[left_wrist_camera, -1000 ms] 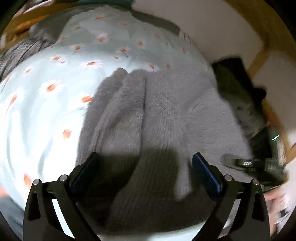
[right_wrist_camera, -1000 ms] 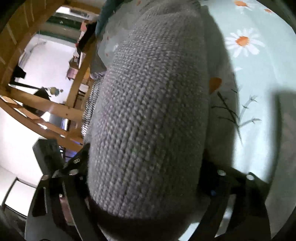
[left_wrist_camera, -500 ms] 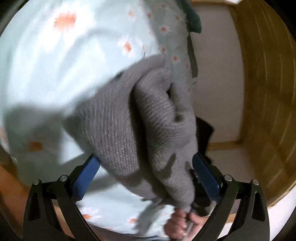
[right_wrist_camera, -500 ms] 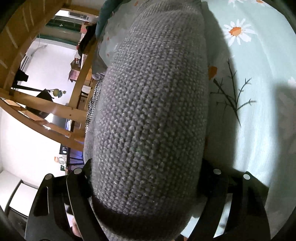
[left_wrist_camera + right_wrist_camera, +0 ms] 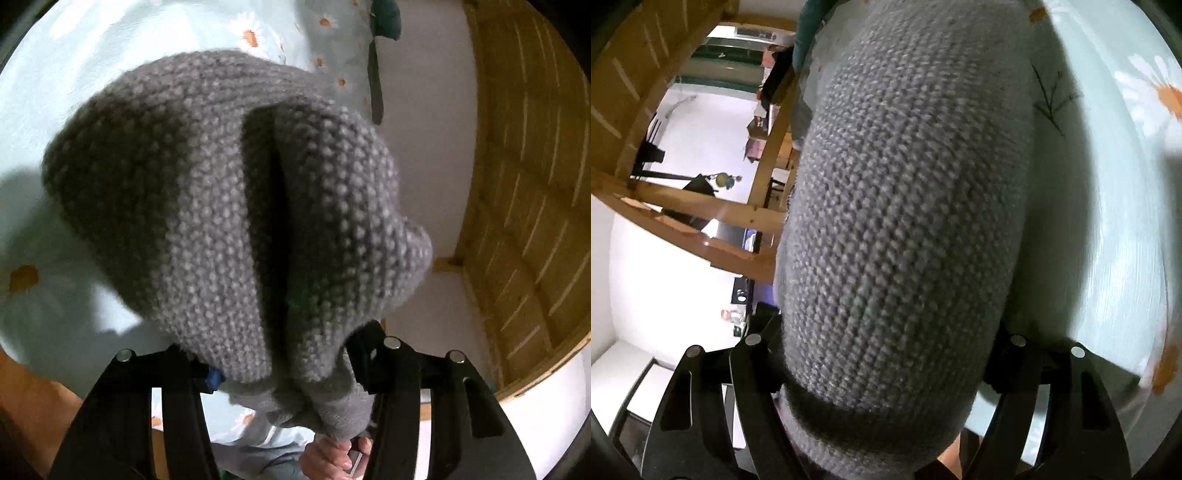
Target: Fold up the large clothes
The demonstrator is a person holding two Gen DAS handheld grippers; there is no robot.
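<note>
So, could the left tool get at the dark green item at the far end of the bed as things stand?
Probably not. The left tool is shut on the grey sweater, whose bulk fills the space ahead of it. The green item lies beyond it, at the floral bedsheet's far edge.

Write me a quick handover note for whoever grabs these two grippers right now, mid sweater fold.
Left gripper: shut on the gray knit sweater, bunched between its fingers.
Right gripper: sweater fills the space between its fingers; appears shut on it.
The sweater hangs in front of both cameras above the daisy-print sheet, with a wooden frame beside it.
Done: both ends gripped and lifted.
Left: lay it flat on the sheet, then make the folds; no neat fold shows yet.
</note>
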